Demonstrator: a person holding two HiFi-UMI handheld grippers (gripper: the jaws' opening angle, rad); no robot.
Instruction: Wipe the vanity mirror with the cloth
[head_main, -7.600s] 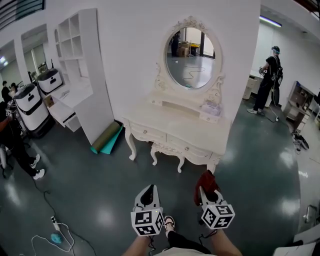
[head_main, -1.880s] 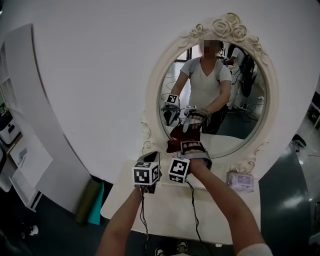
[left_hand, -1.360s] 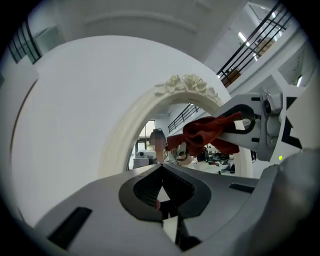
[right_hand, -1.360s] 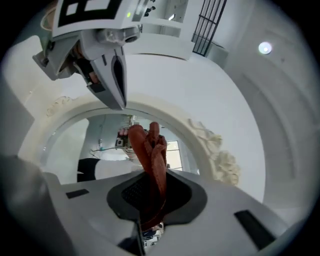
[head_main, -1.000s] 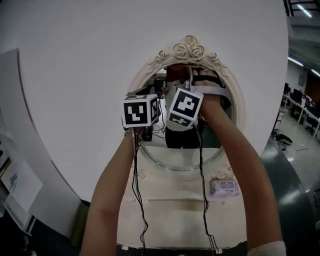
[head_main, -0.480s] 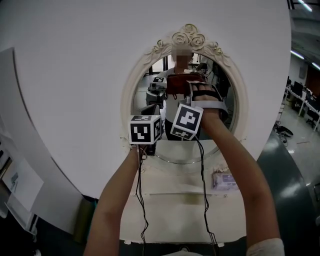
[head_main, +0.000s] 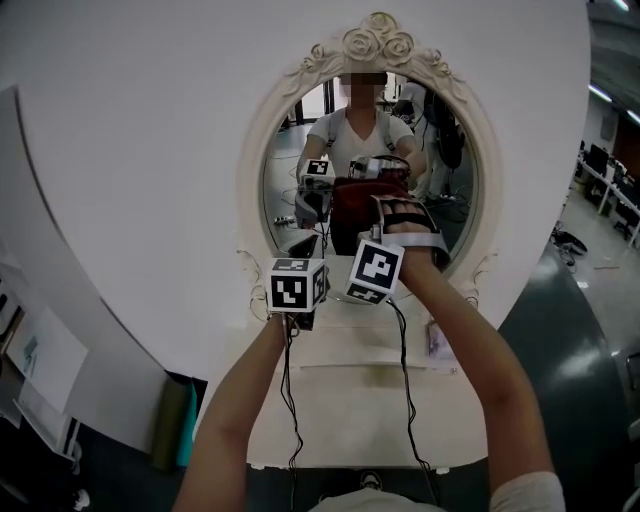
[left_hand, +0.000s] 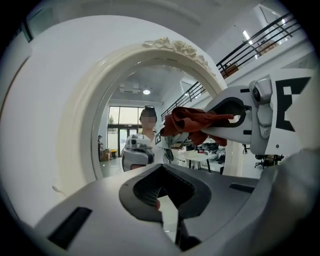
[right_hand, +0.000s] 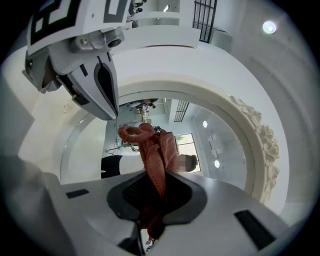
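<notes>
The oval vanity mirror (head_main: 440, 160) in its cream carved frame (head_main: 252, 170) fills the head view. My right gripper (head_main: 372, 222) is shut on a dark red cloth (head_main: 357, 208), which it holds against the lower middle of the glass. In the right gripper view the cloth (right_hand: 155, 150) sticks up from between the jaws of the right gripper (right_hand: 150, 200). My left gripper (head_main: 303, 250) hangs just left of it by the mirror's lower edge, shut, with nothing in it. From the left gripper (left_hand: 162, 200) view the cloth (left_hand: 192, 122) shows at the upper right.
Below the mirror lies the cream vanity top (head_main: 340, 385), with a small wrapped packet (head_main: 440, 342) at its right. A white shelf unit (head_main: 40, 370) and a rolled green mat (head_main: 178, 425) stand to the left. The rose carving (head_main: 378, 42) tops the frame.
The right gripper has drawn the cloth down the glass from near the top of the mirror to its lower middle. The left gripper has dropped lower beside it.
</notes>
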